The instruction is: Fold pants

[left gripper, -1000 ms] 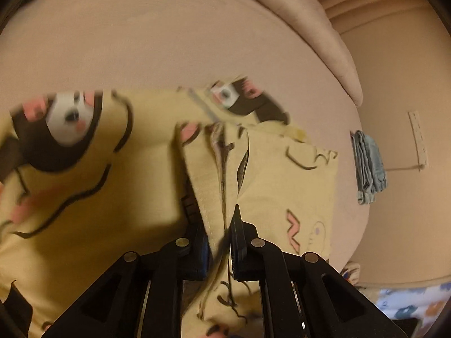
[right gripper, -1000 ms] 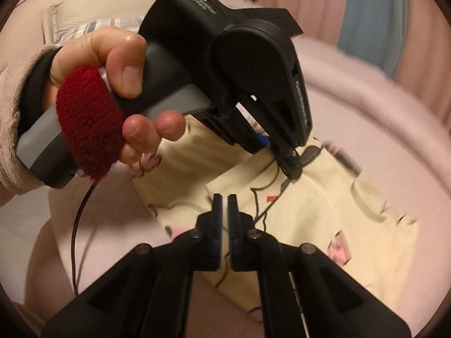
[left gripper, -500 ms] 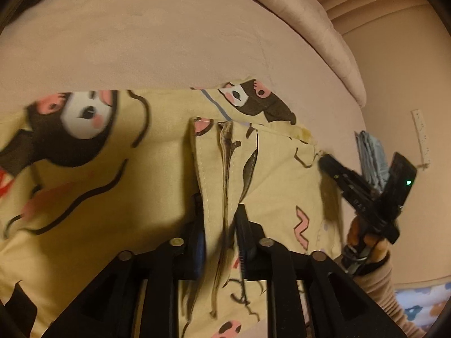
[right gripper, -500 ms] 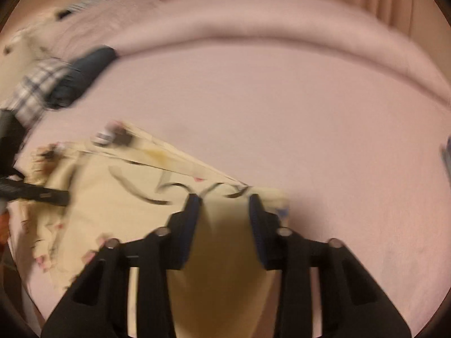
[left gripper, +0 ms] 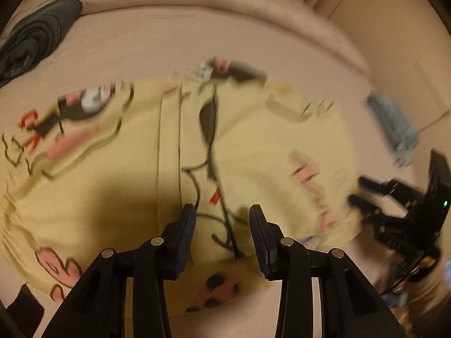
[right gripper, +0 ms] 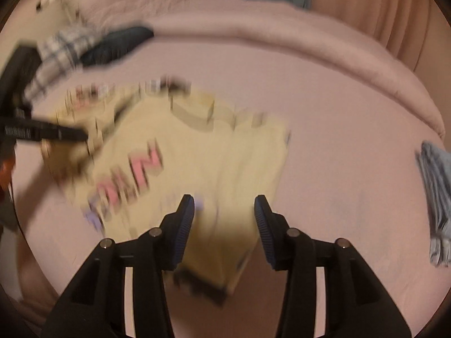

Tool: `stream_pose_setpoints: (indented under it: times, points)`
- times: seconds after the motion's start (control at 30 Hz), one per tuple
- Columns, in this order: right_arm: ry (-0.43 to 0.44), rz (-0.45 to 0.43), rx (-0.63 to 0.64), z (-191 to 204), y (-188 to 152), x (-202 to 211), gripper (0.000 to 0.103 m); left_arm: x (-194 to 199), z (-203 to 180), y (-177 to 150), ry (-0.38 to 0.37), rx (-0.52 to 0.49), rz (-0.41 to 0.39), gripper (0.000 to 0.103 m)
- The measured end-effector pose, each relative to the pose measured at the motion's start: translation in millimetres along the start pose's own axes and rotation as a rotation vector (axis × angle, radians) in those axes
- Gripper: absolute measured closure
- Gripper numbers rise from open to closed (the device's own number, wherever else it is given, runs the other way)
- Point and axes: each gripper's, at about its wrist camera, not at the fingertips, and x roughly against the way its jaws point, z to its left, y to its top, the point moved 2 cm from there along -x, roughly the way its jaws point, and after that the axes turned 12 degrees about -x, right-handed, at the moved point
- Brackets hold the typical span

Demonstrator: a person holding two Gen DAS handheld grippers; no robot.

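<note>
The yellow cartoon-print pants (left gripper: pixel 157 152) lie folded on the pink bed; they also show in the right wrist view (right gripper: pixel 214 157). My left gripper (left gripper: pixel 222 219) is open and empty, just above the pants' near edge. My right gripper (right gripper: pixel 224 211) is open and empty over the pants' near right corner. The right gripper also shows at the right edge of the left wrist view (left gripper: pixel 394 214). The left gripper shows at the left edge of the right wrist view (right gripper: pixel 42 133). Both views are motion-blurred.
A dark garment (left gripper: pixel 33 39) lies at the bed's far left, next to a plaid cloth (right gripper: pixel 59 53). A folded blue-grey garment (right gripper: pixel 435 197) lies on the right side of the bed. Pink curtains (right gripper: pixel 380 2) hang behind the bed.
My left gripper has opened and let go of the pants' fold. My right gripper opened wider and drew back. Both cameras pulled away, so more of the bed shows.
</note>
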Motion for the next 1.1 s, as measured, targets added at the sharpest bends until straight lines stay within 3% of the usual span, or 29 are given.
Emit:
stream_pose_setpoints:
  times: [0.03,0.1,0.23,0.33,0.47,0.6,0.73,0.77,0.8,0.87,0.97,1.1]
  points:
    - [-0.031,0.054,0.017,-4,-14,-14,0.058,3,-3,-2,0.034,-0.034,-0.003,0.065]
    - [-0.033,0.0,0.028,-9,-22,-16,0.045,7,-3,-9,0.03,-0.065,0.046,0.065]
    - [-0.032,0.046,-0.012,-21,-4,-4,0.045,30,1,-17,0.029,-0.079,-0.014,0.065]
    - [0.089,-0.053,0.023,0,21,21,0.043,37,11,-20,-0.03,0.002,-0.058,0.065]
    - [0.307,-0.084,0.109,49,67,11,0.047,36,3,-14,-0.059,0.044,-0.103,0.065]
    - [0.353,-0.046,0.267,102,101,-29,0.058,27,2,-11,-0.062,0.06,-0.105,0.065]
    - [0.331,0.011,0.41,142,117,-68,0.058,9,0,-10,-0.059,0.043,-0.064,0.065]
    - [0.327,0.031,0.441,152,121,-78,0.062,5,-1,-9,-0.034,0.029,-0.05,0.071]
    - [0.32,0.045,0.459,158,124,-83,0.075,3,-1,-8,-0.023,0.021,-0.05,0.073]
    - [0.307,0.095,0.509,163,124,-95,0.103,3,0,-7,-0.005,0.017,-0.06,0.094]
    - [0.338,0.075,0.545,167,122,-89,0.103,8,9,-6,-0.032,0.054,-0.092,0.098]
    - [0.414,0.01,0.479,168,142,-71,0.103,9,13,-4,-0.022,0.076,-0.1,0.098]
